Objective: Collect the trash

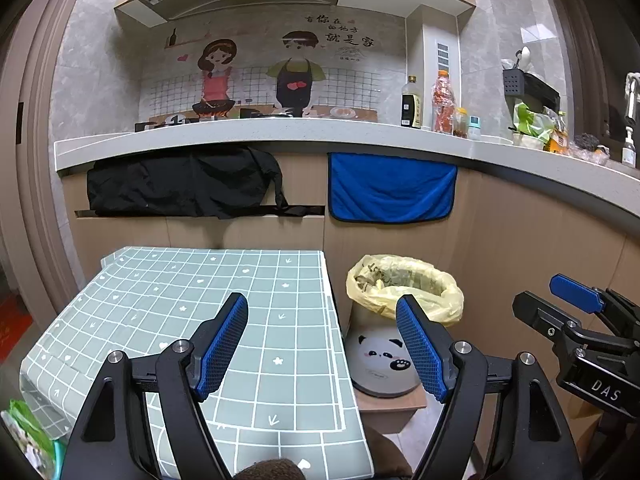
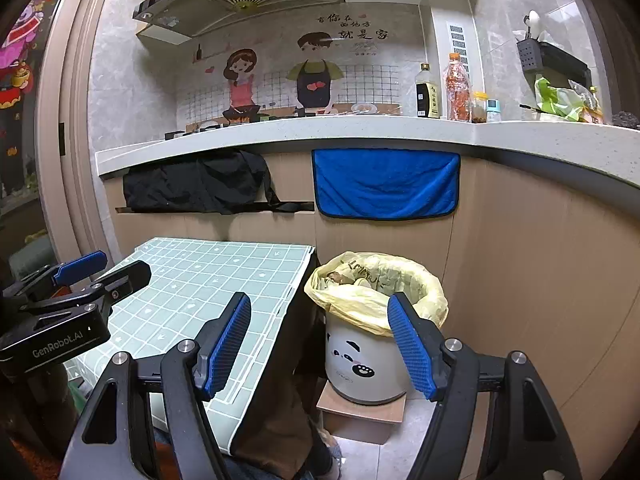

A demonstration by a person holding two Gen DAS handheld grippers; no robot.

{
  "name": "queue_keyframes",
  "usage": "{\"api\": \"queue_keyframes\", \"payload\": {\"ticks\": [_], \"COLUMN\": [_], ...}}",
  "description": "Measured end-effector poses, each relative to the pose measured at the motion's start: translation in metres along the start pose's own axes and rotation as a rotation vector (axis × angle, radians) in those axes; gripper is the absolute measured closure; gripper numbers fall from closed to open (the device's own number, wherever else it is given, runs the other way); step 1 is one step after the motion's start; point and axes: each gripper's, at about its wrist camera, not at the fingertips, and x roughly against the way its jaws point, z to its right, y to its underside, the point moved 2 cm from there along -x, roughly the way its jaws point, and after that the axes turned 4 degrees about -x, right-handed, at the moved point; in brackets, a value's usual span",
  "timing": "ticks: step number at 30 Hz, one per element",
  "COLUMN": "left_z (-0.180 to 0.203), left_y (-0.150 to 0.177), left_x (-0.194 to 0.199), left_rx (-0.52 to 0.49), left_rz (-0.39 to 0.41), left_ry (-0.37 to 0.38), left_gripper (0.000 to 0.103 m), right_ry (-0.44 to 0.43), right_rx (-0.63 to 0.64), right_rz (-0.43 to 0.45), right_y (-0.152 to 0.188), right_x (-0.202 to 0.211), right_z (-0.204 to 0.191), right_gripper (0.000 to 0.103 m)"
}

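Observation:
A white panda-face trash bin [image 1: 380, 360] with a yellow bag liner [image 1: 404, 284] stands on a small wooden block to the right of the table; it holds some trash. It also shows in the right wrist view [image 2: 360, 360]. My left gripper [image 1: 322, 340] is open and empty above the table's right edge. My right gripper [image 2: 320, 340] is open and empty, just before the bin. The right gripper shows in the left wrist view [image 1: 568, 308], the left gripper in the right wrist view [image 2: 96, 272].
A table with a green grid cloth [image 1: 200, 320] stands at the left. Behind runs a kitchen counter [image 1: 280, 132] with bottles [image 1: 412, 104], bags and a rack. A blue towel [image 1: 392, 188] and black cloth [image 1: 184, 184] hang below it.

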Motion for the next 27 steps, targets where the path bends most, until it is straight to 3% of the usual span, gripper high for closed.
{"api": "queue_keyframes", "payload": {"ticks": [27], "left_z": [0.0044], "left_y": [0.0014], "left_x": [-0.0013], "left_rx": [-0.010], "left_rz": [-0.005], "left_ry": [0.008], "left_gripper": [0.026], "right_ry": [0.004], "right_rx": [-0.001], "right_rz": [0.003], "right_y": [-0.0007], "right_x": [-0.0002], "right_z": [0.0038], "right_gripper": [0.035]}}
